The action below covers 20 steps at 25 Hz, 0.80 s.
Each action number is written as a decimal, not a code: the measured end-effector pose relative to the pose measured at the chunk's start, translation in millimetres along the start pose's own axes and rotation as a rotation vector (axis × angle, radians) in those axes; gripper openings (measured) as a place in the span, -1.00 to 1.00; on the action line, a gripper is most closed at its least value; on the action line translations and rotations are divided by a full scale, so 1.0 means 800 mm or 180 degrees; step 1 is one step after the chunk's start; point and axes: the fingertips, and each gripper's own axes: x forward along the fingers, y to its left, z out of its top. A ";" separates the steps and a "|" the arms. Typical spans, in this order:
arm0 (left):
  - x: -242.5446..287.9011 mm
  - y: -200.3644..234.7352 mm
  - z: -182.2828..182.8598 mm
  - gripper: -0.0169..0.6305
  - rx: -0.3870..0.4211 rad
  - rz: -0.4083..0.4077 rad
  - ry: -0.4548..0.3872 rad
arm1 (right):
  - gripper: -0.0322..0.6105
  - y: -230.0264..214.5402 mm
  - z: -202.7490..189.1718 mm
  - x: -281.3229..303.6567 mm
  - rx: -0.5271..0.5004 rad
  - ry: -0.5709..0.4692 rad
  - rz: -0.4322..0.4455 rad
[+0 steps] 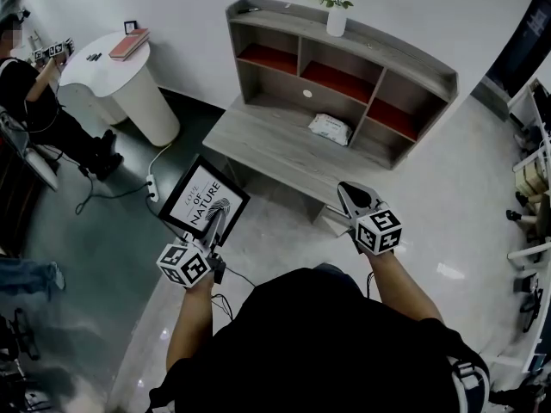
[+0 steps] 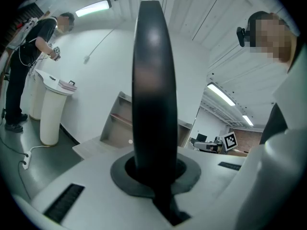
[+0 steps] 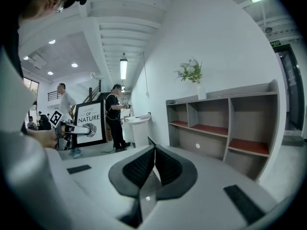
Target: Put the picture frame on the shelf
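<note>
The picture frame (image 1: 205,201) is black with a white print that reads "LOVE OF NATURE". My left gripper (image 1: 215,227) is shut on its lower edge and holds it upright over the floor, in front of the shelf's left end. In the left gripper view the frame (image 2: 153,90) shows edge-on as a dark band rising from between the jaws. My right gripper (image 1: 353,198) is shut and empty, hanging just before the shelf's low front deck. From the right gripper view the frame (image 3: 89,122) stands at the left and the grey shelf (image 3: 225,123) at the right.
The grey shelf (image 1: 284,149) has red-floored compartments; a white vase of flowers (image 1: 336,15) stands on top and a white packet (image 1: 330,128) lies on its low deck. At far left a person sits by a white round table (image 1: 129,80). A power strip (image 1: 152,188) lies on the floor.
</note>
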 end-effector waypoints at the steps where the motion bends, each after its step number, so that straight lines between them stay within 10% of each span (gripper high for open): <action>1: 0.001 0.000 0.001 -0.86 -0.0001 -0.0007 0.0000 | -0.86 0.000 -0.001 0.000 0.0006 0.0006 0.0001; 20: 0.043 0.021 0.033 -0.86 0.0004 0.0085 -0.0076 | -0.86 -0.005 0.011 0.080 0.0010 0.0042 0.0340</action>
